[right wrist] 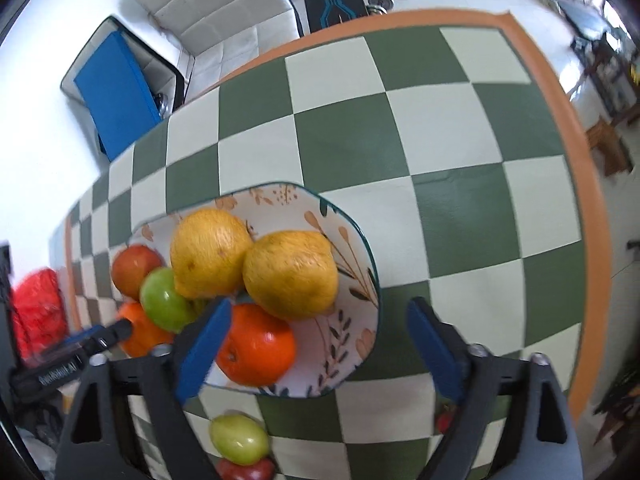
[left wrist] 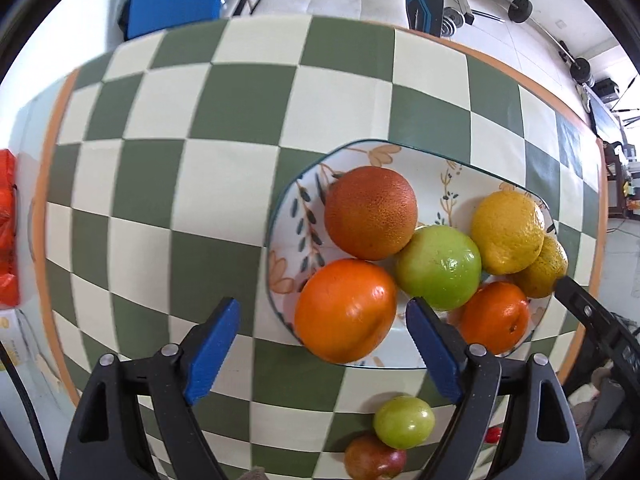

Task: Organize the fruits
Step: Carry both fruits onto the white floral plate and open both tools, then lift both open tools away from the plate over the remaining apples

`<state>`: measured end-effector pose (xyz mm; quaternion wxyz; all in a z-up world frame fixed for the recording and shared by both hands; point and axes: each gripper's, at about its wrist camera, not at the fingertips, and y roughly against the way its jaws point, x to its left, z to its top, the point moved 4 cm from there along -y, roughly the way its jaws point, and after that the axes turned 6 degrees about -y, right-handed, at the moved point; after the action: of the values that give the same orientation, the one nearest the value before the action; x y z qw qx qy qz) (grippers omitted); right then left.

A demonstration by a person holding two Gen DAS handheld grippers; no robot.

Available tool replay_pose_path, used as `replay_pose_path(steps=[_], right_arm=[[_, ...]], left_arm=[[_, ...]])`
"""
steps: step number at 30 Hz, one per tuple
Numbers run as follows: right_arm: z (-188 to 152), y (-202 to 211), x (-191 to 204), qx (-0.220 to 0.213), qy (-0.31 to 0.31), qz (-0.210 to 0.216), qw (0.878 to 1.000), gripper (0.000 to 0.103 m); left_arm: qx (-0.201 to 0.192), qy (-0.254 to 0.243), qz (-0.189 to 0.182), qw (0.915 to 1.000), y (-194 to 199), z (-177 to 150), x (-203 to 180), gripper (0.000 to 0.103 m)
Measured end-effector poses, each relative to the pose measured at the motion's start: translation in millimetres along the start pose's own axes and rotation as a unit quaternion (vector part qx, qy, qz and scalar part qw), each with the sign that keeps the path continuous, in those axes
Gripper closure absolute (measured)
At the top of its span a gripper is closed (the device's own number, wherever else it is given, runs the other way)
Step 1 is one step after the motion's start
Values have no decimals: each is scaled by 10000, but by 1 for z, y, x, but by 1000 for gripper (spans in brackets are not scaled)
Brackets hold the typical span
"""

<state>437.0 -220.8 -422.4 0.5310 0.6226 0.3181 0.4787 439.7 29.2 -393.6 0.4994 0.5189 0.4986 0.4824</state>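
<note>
White lettering is being seen on the black gripper body [right wrist: 60, 372] at lower left of the right wrist view; it is blurred and cannot be read with certainty. No other text is being resolved.

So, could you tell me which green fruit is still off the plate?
The small green fruit on the tablecloth beside a red one; the bigger green apple sits on the plate.

Glazed ceramic-looking plate [left wrist: 288, 240], glossy. Green apple [left wrist: 439, 267] smooth and shiny; lemon [right wrist: 291, 274] and dark orange [left wrist: 370, 212] pebbled, matt. Tablecloth [left wrist: 240, 100] matt.
</note>
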Motion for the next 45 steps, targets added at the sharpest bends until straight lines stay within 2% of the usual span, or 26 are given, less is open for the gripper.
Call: replay_pose_path(steps=[3,11,13,14,15,22,33,45], right_arm=[[-14,11,5,-164,307,-294,9990,9],[-52,41,8,-563,582,-580,9950,5],[-62,52,9,-712,644,-658,9932,2],[-65,57,9,-751,658,-674,9927,2],[-69,63,9,-804,674,-685,9921,2],[-93,111,9,-1191,715,-599,9885,2],[-145,190,10,-1798,851,-461,9789,2],[-187,265,9,-2320,845,-200,9688,2]], left_arm=[[-175,-104,334,9992,8,-9,-1,19],[-520,-277,388,9975,22,-43,-18,18],[-674,-339,434,9962,32,-50,-20,10],[-731,-360,426,9958,36,-55,-20,0],[-795,-373,393,9954,41,-60,-22,0],[-1292,-478,417,9896,84,-76,-19,0],[-2119,-502,420,9751,161,-129,-30,0],[-2673,-640,235,9612,215,-173,-47,0]])
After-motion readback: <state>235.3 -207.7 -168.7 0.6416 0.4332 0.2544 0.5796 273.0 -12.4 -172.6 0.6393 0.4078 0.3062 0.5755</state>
